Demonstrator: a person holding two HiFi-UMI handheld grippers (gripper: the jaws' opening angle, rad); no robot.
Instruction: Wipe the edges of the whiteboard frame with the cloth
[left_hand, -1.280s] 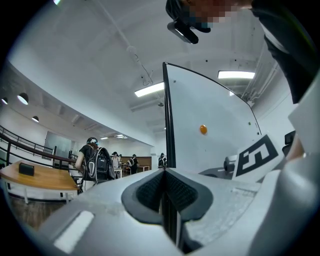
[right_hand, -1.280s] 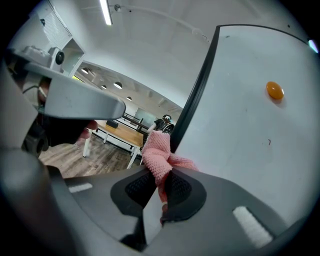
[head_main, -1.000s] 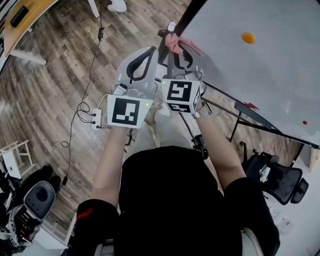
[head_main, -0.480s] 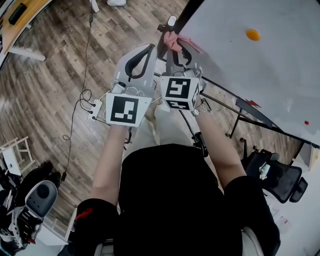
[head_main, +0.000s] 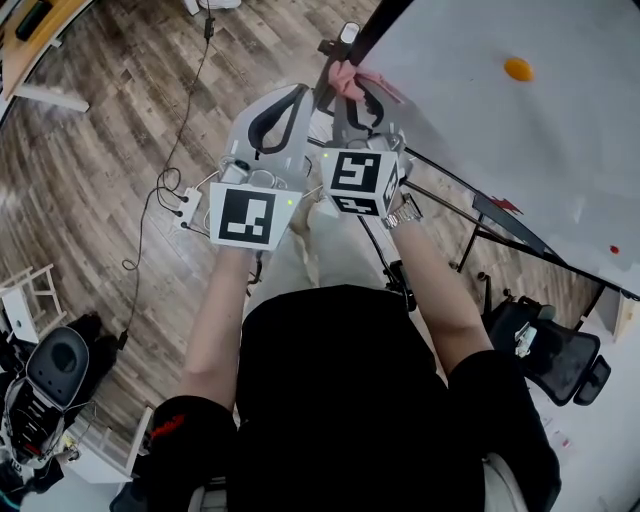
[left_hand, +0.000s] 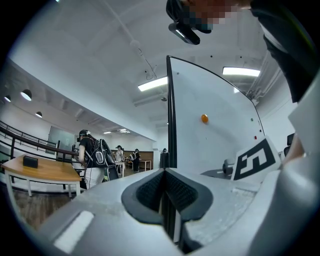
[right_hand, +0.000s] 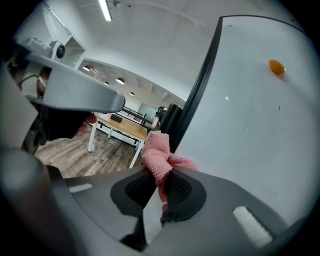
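The whiteboard (head_main: 520, 150) stands at the upper right of the head view, its black frame edge (head_main: 365, 45) running down its left side. My right gripper (head_main: 348, 95) is shut on a pink cloth (head_main: 345, 76), which lies against that frame edge. In the right gripper view the cloth (right_hand: 159, 159) bunches out of the gripper (right_hand: 159, 182) right beside the frame (right_hand: 200, 85). My left gripper (head_main: 295, 97) is shut and holds nothing, just left of the frame. In its own view that gripper (left_hand: 165, 175) points at the frame edge (left_hand: 171, 120).
An orange magnet (head_main: 518, 69) and a small red one (head_main: 613, 249) sit on the board. The stand's black legs (head_main: 470, 235) and an office chair (head_main: 550, 350) are at the right. A power strip with cables (head_main: 185, 210) lies on the wood floor. People (left_hand: 92, 155) stand far off.
Both grippers have crept slightly upward along the frame, with the cloth still against the edge. The head view has drifted a little.
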